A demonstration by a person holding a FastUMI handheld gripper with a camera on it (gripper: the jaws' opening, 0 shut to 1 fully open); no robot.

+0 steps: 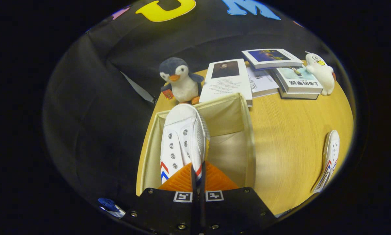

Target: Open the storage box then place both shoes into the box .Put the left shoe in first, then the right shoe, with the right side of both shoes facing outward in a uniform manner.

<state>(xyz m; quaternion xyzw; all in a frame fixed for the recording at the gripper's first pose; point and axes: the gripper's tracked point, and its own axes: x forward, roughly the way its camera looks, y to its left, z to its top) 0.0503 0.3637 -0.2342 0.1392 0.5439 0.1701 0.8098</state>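
My gripper (198, 174) is shut on the heel edge of a white canvas shoe (182, 137) with red and blue chevrons. The shoe hangs toe-forward over the left half of an open beige storage box (249, 130), its toe reaching the box's far wall. The box's right half shows a bare floor. A second white shoe (329, 160) with the same stripes lies on its side on the wooden table, well to the right of the box.
A plush penguin (180, 80) stands just behind the box. Beyond it lie a white booklet (228, 80), stacked books (293, 80) and a small white plush (321, 73). The round wooden table (286, 137) drops off left of the box.
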